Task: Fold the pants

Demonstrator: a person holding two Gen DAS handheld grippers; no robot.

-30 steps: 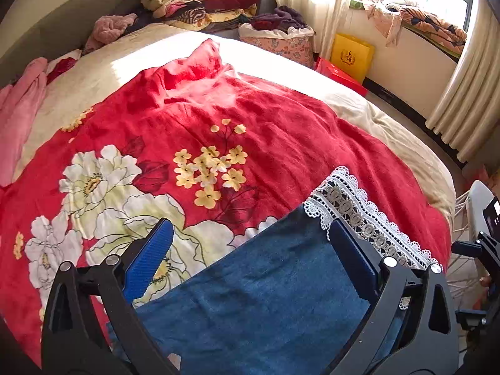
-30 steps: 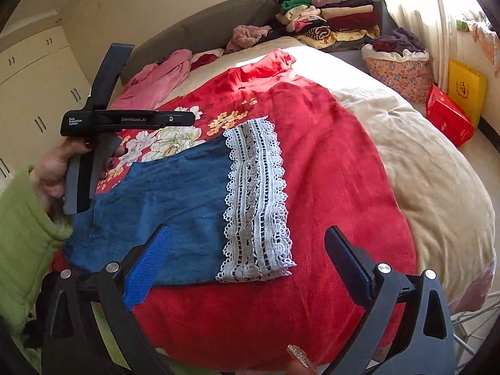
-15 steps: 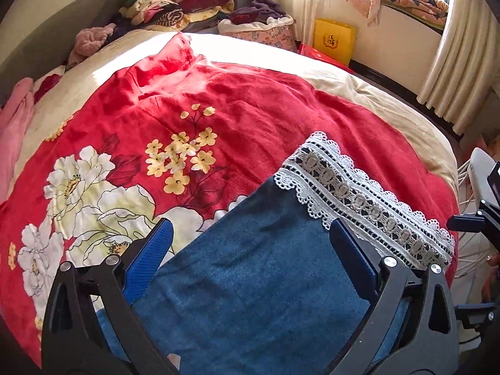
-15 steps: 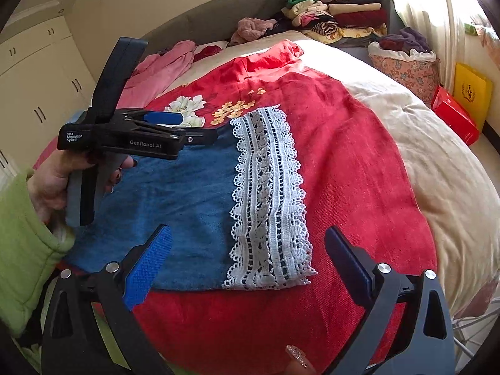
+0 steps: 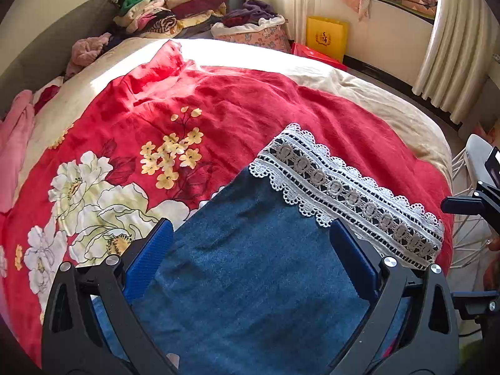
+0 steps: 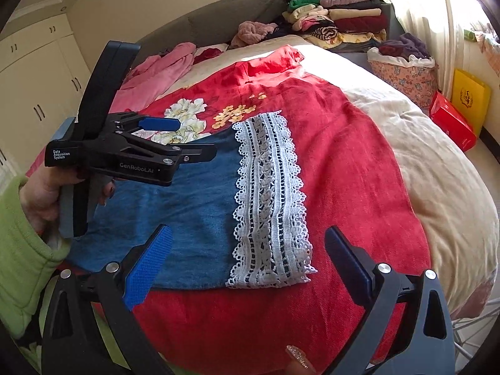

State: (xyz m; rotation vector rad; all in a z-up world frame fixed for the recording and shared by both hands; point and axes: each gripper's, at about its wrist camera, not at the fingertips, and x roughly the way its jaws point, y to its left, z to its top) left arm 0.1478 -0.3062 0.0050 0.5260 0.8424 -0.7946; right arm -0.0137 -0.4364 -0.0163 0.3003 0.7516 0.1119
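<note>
Blue denim pants (image 5: 256, 265) with a white lace hem (image 5: 343, 190) lie folded flat on a red floral blanket (image 5: 250, 109). My left gripper (image 5: 250, 243) hovers open just above the denim, its blue pads (image 5: 150, 259) spread wide with nothing between them. In the right wrist view the same left gripper (image 6: 187, 139) floats over the far left part of the pants (image 6: 193, 206), held by a hand in a green sleeve (image 6: 22, 250). My right gripper (image 6: 248, 237) stands open above the near edge, straddling the lace hem (image 6: 268, 200) and touching nothing.
The blanket covers a cream duvet (image 6: 437, 156) on a bed. Stacked folded clothes (image 5: 175, 12) and a floral basket (image 5: 250, 31) sit at the far end. A pink garment (image 6: 156, 72) lies at left. A yellow bag (image 5: 326, 37) and curtains (image 5: 453, 47) stand by the window.
My left gripper has moved forward over the denim toward the lace hem, staying open. The right gripper has edged closer to the pants, also open.
</note>
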